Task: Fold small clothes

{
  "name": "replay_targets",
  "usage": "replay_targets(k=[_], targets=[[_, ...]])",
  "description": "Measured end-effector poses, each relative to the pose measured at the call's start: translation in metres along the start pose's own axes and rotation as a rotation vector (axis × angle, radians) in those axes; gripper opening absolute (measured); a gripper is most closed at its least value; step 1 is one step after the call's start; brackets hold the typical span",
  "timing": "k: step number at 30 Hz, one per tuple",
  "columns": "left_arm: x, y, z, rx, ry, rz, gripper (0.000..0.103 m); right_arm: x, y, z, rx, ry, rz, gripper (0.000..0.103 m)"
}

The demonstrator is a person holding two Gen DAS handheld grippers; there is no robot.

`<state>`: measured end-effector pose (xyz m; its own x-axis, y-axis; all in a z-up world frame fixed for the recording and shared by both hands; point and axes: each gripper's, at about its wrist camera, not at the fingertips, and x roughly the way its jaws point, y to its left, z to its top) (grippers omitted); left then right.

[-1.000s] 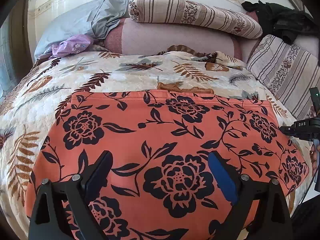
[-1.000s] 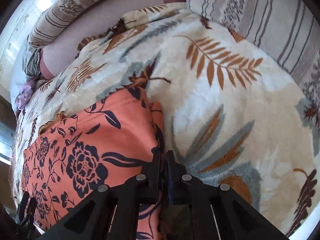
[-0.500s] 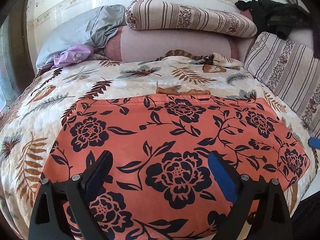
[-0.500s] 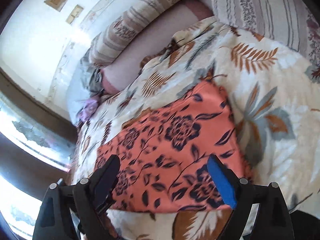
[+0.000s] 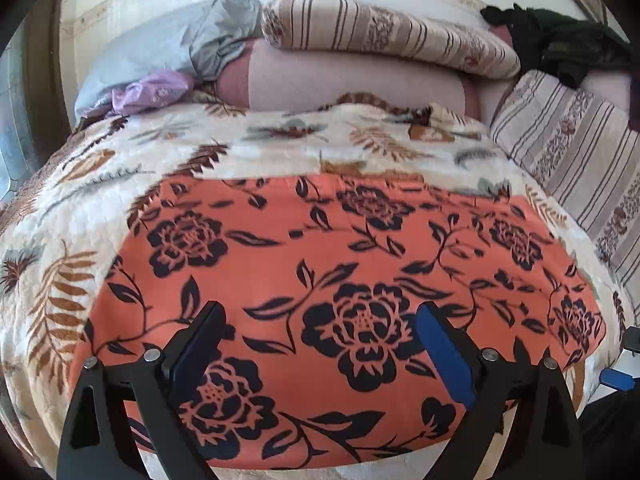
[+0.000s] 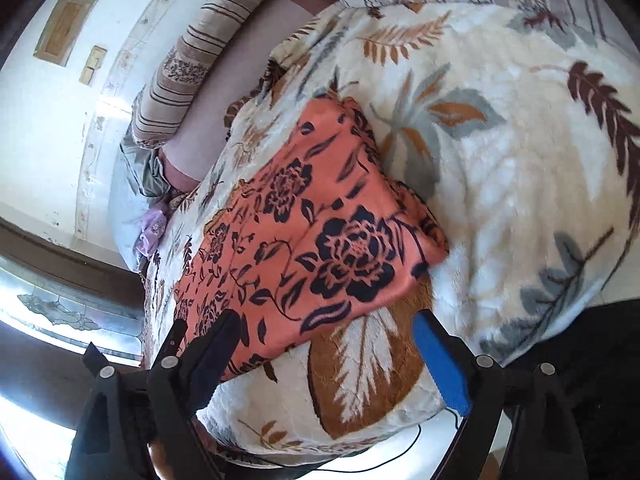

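An orange floral garment (image 5: 340, 264) lies spread flat on the leaf-print blanket (image 5: 80, 216) that covers the bed, reaching down to the blanket's near edge. The left gripper (image 5: 318, 344) hangs over the cloth's near part, jaws wide apart and empty. The right gripper (image 6: 326, 354) is just off the garment's near right corner, jaws likewise spread, gripping nothing. Striped pillows (image 5: 384, 32) sit along the far edge.

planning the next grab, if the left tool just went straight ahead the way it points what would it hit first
Most likely the orange flowered cloth spread flat on the blanket; the open left tool points down at its middle, though depth is unclear.
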<state>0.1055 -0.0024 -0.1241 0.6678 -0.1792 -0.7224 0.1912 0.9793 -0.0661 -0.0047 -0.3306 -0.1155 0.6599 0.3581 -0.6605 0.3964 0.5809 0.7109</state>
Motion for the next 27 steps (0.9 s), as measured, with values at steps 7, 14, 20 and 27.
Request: replay_targets(k=[7,14,20,27], targets=[[-0.004,-0.013,-0.007,0.066,-0.031,0.014,0.096,0.013,-0.026,0.004,0.145,-0.025,0.058,0.090],[-0.008,-0.005,-0.002,0.018,-0.081,0.022,0.096,0.025,-0.018,0.029,0.136,-0.049,0.057,0.089],[-0.019,-0.002,0.006,-0.006,-0.155,0.012,0.096,0.035,-0.004,0.044,0.098,-0.062,0.072,0.071],[0.000,-0.008,0.007,0.027,-0.075,0.034,0.096,0.048,-0.003,0.051,0.063,-0.057,0.032,0.072]])
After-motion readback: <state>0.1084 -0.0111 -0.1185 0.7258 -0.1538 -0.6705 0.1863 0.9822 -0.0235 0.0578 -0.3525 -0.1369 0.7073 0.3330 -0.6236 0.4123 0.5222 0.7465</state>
